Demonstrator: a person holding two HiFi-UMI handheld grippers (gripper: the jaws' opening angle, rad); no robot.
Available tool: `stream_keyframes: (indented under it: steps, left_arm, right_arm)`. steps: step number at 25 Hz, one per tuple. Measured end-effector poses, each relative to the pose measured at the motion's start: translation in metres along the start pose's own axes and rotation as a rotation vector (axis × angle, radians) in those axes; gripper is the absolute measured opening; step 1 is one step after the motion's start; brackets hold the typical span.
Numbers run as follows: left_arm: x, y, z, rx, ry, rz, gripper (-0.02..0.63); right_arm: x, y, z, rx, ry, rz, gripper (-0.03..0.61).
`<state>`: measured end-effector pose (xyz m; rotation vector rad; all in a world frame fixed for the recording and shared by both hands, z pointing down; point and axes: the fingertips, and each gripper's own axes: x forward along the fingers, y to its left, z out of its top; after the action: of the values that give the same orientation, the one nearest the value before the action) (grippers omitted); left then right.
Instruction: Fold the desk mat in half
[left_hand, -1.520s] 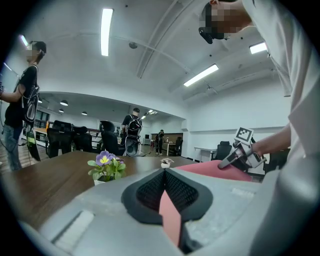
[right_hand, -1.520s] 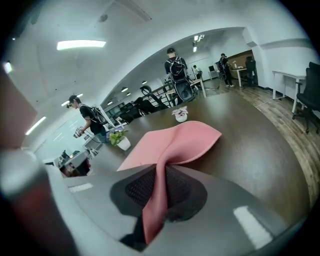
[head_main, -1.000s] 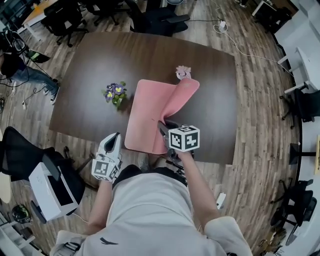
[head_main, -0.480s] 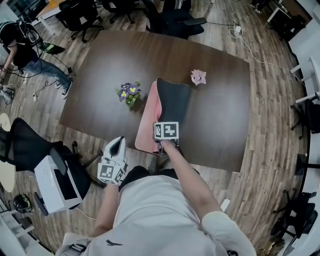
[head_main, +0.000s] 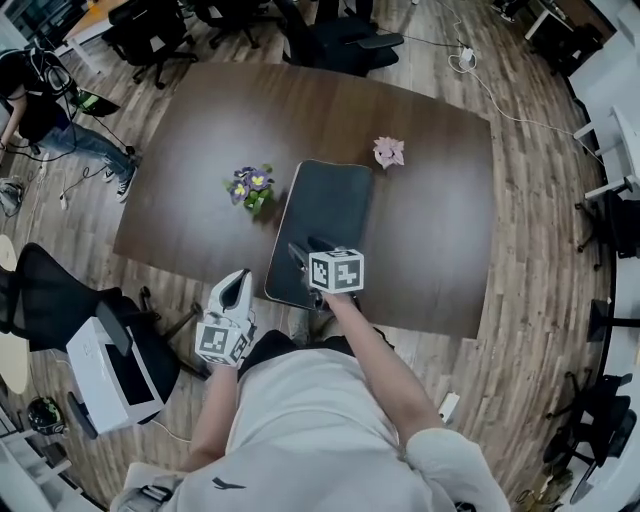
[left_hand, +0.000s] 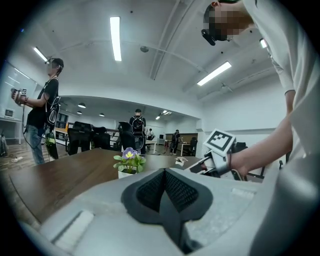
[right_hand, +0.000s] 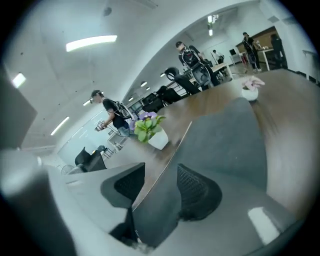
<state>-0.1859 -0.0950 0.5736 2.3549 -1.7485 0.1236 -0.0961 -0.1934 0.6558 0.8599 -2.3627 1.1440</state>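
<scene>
Angling down, right gripper (head_main: 308, 248) just spread its jaws astride the desk mat (head_main: 325, 205) edge.

desk mat (head_main: 322, 210): dark grey face up, matt, smooth, pliable-looking
surface (head_main: 200, 140): dark brown wood grain, smooth, faint sheen
floor (head_main: 530, 260): streaked wood-look planks
left gripper (left_hand: 164, 186): matt grey plastic shell; black pads (left_hand: 150, 190) with fine mesh texture

Dark table (head_main: 430, 220) on plank floor (head_main: 530, 300), black office chairs (head_main: 335, 40) beyond, strip lights (left_hand: 115, 37) overhead, perhaps a cabinet (head_main: 100, 375).
</scene>
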Motion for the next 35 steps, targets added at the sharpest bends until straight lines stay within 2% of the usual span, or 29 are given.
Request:
stream_keyframes:
  steps: [4,7,10,14,16,20,22,25,29,35]
  left_arm:
    - [0.01,-0.003,0.001,0.004,-0.004,-0.033,0.005]
    - [0.021,-0.01,0.006,0.01,-0.014,-0.069,0.005]
    - [0.035,-0.018,0.017,0.022,-0.034,-0.113,0.005]
    - [0.047,-0.032,0.039,0.031,-0.085,-0.162,0.005]
    - [0.052,-0.039,0.051,0.042,-0.111,-0.183,0.005]
    - [0.063,-0.041,0.061,0.059,-0.124,-0.209,0.005]
    - [0.067,-0.04,0.059,0.054,-0.118,-0.213,0.005]
    - [0.07,-0.038,0.059,0.034,-0.117,-0.215,0.005]
    - [0.074,-0.034,0.063,0.007,-0.129,-0.212,0.005]
    - [0.081,-0.038,0.069,0.021,-0.138,-0.22,0.005]
  right_arm:
    - [-0.06,0.015,0.02,-0.083,-0.157,0.078,0.183]
    - [-0.118,0.024,0.043,-0.206,-0.322,0.104,0.178]
    - [-0.18,0.011,0.06,-0.341,-0.465,-0.017,0.167]
    - [-0.255,-0.032,0.057,-0.509,-0.541,-0.319,0.075]
    - [-0.286,-0.057,0.05,-0.5,-0.573,-0.454,0.001]
    - [-0.331,-0.078,0.042,-0.452,-0.671,-0.606,0.0]
    - [-0.341,-0.084,0.041,-0.437,-0.692,-0.651,0.0]
    - [-0.346,-0.088,0.043,-0.413,-0.713,-0.669,0.0]
    - [-0.345,-0.085,0.046,-0.395,-0.721,-0.645,-0.002]
    - [-0.343,-0.089,0.05,-0.389,-0.721,-0.625,-0.002]
